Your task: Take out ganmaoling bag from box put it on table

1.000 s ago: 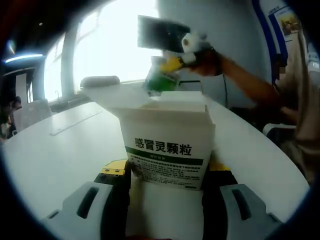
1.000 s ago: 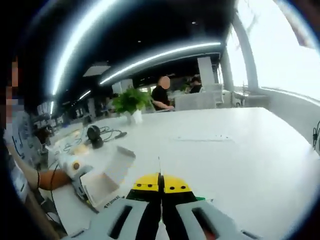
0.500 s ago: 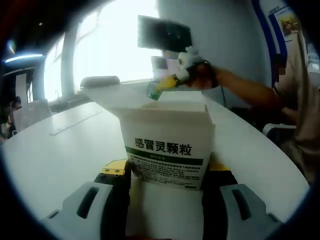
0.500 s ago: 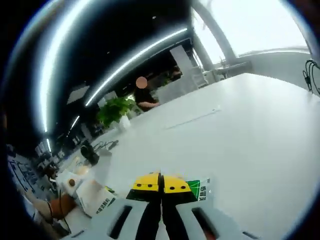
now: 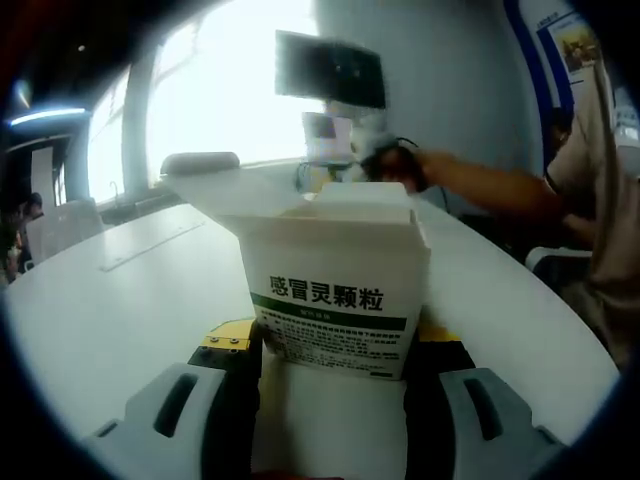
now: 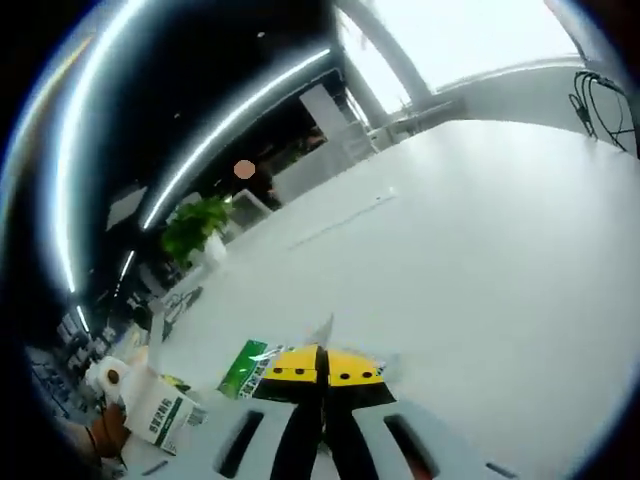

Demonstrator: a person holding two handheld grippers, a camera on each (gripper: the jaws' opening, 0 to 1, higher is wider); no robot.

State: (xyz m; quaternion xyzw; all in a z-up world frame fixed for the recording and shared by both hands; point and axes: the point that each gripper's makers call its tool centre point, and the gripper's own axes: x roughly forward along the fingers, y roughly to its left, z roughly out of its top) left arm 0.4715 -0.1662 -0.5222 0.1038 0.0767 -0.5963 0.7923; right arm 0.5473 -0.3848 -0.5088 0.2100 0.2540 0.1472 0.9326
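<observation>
left gripper (image 5: 335,375): fingers clamped on both sides of white box (image 5: 335,285), upright on white surface (image 5: 120,300), top flap open, contents hidden | right gripper (image 6: 322,395): fingers pressed together on green ganmaoling bag (image 6: 243,366), low over the surface, well apart from box | potted plant (image 6: 195,225) at far edge

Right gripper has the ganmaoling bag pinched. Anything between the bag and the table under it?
Nothing visible. The right gripper holds the green ganmaoling bag over bare white table. The box sits off to the side in the left gripper.
</observation>
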